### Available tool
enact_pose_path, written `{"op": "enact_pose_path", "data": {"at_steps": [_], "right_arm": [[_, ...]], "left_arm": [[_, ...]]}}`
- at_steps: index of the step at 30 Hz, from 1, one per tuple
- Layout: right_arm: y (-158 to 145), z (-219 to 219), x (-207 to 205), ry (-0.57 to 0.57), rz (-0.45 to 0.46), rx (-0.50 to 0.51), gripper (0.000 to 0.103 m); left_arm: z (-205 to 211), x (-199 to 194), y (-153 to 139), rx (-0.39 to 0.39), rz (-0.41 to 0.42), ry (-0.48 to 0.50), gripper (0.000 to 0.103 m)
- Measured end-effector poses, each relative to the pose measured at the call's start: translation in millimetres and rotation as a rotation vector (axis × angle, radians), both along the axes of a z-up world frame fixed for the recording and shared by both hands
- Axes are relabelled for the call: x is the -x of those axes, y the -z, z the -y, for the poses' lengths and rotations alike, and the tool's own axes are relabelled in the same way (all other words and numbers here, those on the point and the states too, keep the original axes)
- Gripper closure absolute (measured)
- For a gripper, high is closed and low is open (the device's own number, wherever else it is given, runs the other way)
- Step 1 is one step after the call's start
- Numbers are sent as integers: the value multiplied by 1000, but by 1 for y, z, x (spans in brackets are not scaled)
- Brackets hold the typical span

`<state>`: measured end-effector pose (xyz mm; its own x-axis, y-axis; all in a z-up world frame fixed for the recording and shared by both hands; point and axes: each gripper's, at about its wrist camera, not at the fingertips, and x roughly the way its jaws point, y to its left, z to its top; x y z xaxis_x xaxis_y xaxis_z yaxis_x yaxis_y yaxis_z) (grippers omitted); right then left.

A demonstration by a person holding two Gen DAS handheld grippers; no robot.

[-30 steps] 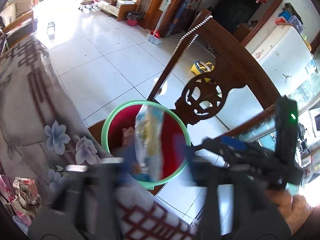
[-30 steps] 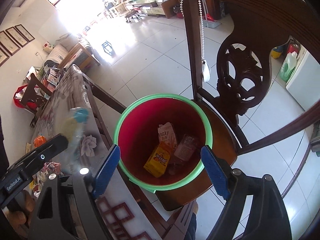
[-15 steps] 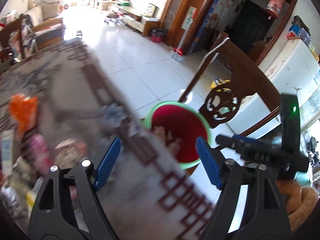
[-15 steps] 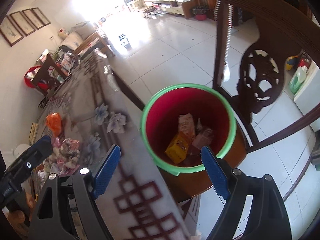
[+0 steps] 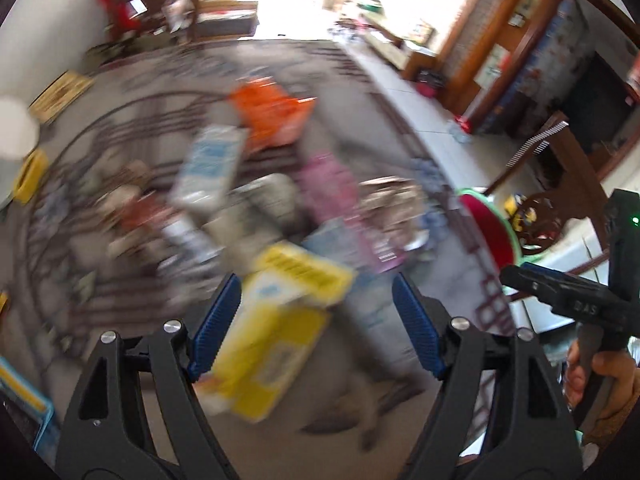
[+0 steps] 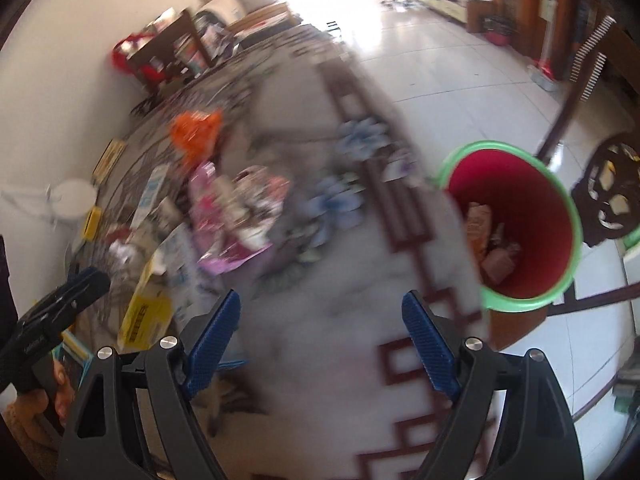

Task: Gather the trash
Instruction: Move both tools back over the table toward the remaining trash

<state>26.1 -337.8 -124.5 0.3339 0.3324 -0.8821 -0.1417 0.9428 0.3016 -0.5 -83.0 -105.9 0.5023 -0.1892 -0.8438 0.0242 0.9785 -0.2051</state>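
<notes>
A red bin with a green rim (image 6: 516,232) stands on a chair beside the table; it holds several wrappers. It shows at the right of the left wrist view (image 5: 492,236). Trash lies in a pile on the patterned tablecloth: a yellow box (image 5: 280,320), a pink wrapper (image 5: 332,192), an orange bag (image 5: 272,116) and a blue-white carton (image 5: 212,164). My left gripper (image 5: 316,328) is open and empty just above the yellow box. My right gripper (image 6: 320,344) is open and empty over bare cloth, left of the bin. Both views are blurred.
A carved wooden chair back (image 6: 612,184) rises behind the bin. The table edge (image 6: 440,344) runs past the bin, with white tiled floor (image 6: 460,60) beyond. A white round object (image 6: 74,200) and a small yellow item (image 6: 90,220) sit at the table's far left.
The left gripper dropped a wrapper into the bin, then swung left over the trash pile above the yellow box. The right gripper also swung left from over the bin to over the cloth.
</notes>
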Motion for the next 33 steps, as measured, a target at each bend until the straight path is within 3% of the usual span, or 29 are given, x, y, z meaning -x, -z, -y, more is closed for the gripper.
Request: {"op": "enact_pose_path", "data": {"at_steps": [4, 8, 12, 16, 21, 25, 33], "right_arm": [[4, -51, 6, -97, -14, 6, 22], [4, -79, 10, -123, -14, 14, 22], [5, -90, 14, -109, -19, 32, 22], [4, -87, 14, -69, -25, 61, 22], [7, -84, 10, -27, -43, 83, 22], [18, -98, 2, -71, -70, 112, 22], [54, -137, -12, -239, -153, 152, 22]], "left_arm": [[-46, 13, 12, 24, -39, -76, 28], [-79, 8, 22, 88, -62, -130, 28], [-85, -20, 36, 109, -78, -126, 28], [-82, -48, 65, 146, -150, -107, 28], [-87, -58, 90, 188, -208, -109, 57], [-100, -48, 83, 213, -181, -122, 62], [-122, -15, 33, 243, -62, -169, 61]]}}
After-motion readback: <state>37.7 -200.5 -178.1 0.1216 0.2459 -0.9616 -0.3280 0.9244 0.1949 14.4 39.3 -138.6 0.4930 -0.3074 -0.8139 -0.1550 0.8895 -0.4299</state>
